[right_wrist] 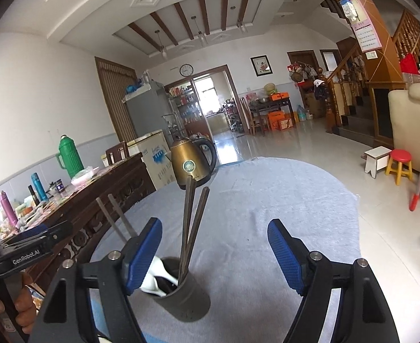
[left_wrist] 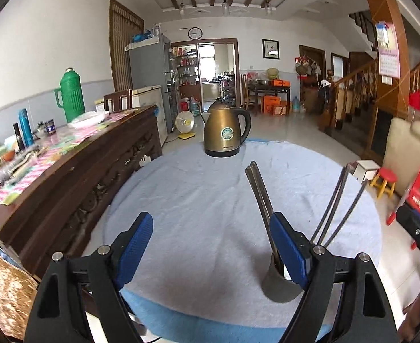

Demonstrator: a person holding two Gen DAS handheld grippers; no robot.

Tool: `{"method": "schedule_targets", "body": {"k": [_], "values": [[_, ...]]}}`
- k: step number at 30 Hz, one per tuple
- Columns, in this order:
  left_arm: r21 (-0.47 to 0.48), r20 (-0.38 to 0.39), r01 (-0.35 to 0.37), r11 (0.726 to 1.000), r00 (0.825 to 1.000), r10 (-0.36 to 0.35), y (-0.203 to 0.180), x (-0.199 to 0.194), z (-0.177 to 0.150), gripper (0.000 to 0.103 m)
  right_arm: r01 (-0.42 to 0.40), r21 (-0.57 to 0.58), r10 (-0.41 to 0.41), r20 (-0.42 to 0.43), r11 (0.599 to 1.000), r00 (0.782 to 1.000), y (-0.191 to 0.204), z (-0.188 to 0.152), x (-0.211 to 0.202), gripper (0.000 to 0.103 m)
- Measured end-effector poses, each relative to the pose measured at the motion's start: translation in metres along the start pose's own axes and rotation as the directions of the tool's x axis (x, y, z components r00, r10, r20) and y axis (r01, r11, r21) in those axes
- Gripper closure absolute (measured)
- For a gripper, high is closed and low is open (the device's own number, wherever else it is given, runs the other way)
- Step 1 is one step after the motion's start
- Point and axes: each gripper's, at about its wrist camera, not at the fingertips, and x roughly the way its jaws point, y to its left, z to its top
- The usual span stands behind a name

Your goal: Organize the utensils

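Observation:
A dark grey utensil cup (right_wrist: pixel 183 300) stands on the round table's light blue cloth (right_wrist: pixel 267 200). It holds several metal chopsticks (right_wrist: pixel 191 223) that lean out, and a white spoon (right_wrist: pixel 158 274). In the left wrist view the cup (left_wrist: pixel 278 285) sits behind my left gripper's right finger, with chopsticks (left_wrist: pixel 260 191) fanning up. My left gripper (left_wrist: pixel 211 253) is open and empty, the cup at its right side. My right gripper (right_wrist: pixel 215 257) is open and empty, the cup just inside its left finger (right_wrist: pixel 144 254).
A brass-coloured electric kettle (left_wrist: pixel 225 133) stands at the table's far edge. A long dark wooden sideboard (left_wrist: pixel 75 177) with a green thermos (left_wrist: pixel 70 95) and bottles runs along the left. A red stool (left_wrist: pixel 385 181), red chair and sofa are at the right.

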Motion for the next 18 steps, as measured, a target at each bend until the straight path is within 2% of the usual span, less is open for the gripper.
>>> {"method": "schedule_targets", "body": {"k": [15, 18], "values": [[0.035, -0.041, -0.054, 0.998, 0.998, 0.055, 0.0, -0.041, -0.017, 0.018, 0.034, -0.069, -0.039, -0.061, 0.997, 0.997, 0.034, -0.001, -0.058, 0.023], [0.039, -0.037, -0.065, 0.997, 0.997, 0.066, 0.001, -0.047, -0.018, 0.014, 0.039, -0.077, -0.045, -0.07, 0.996, 0.997, 0.042, -0.003, -0.067, 0.021]]}}
